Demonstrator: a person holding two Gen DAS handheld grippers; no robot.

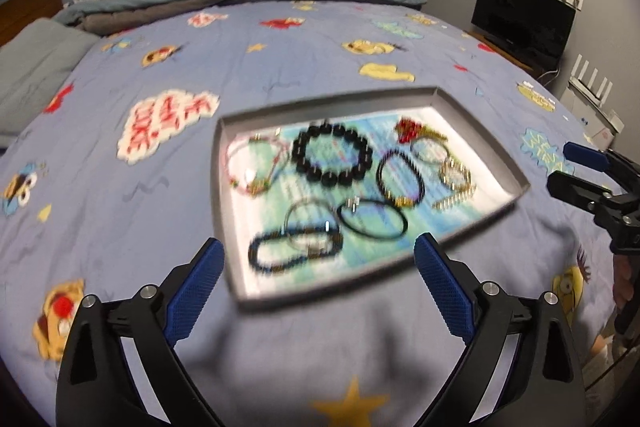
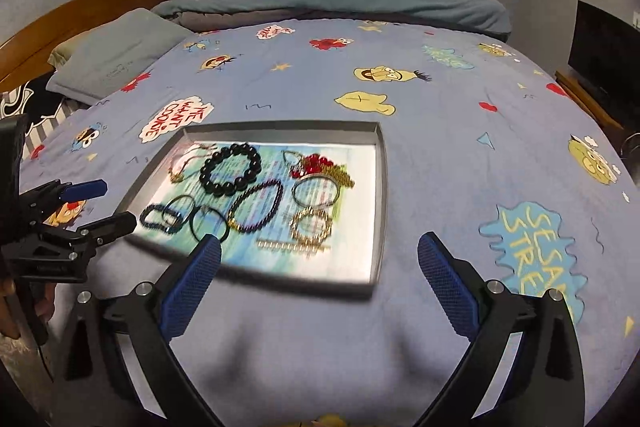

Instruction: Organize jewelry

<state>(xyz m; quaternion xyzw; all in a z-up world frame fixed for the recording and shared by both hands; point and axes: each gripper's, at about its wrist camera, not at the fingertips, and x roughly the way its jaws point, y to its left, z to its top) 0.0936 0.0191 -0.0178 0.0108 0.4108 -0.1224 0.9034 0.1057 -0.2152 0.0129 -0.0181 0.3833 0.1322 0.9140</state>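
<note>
Your left gripper (image 1: 316, 255) hovers with its jaws wide apart and nothing between them, just short of the near edge of the tray (image 1: 230, 251). Your right gripper (image 2: 320, 251) is spread just as wide, also bare, over the tray's near right part. The tray lies flat on the bed (image 2: 440, 147), and all the jewelry sits inside it: a black bead bracelet (image 2: 231, 169) at the upper middle, a purple bracelet (image 2: 256, 205) just beside it, a red piece (image 2: 314, 163) toward the far right, and a gold bracelet (image 2: 311, 225) nearer you. The left view is blurred, so finer pieces are hard to tell apart.
</note>
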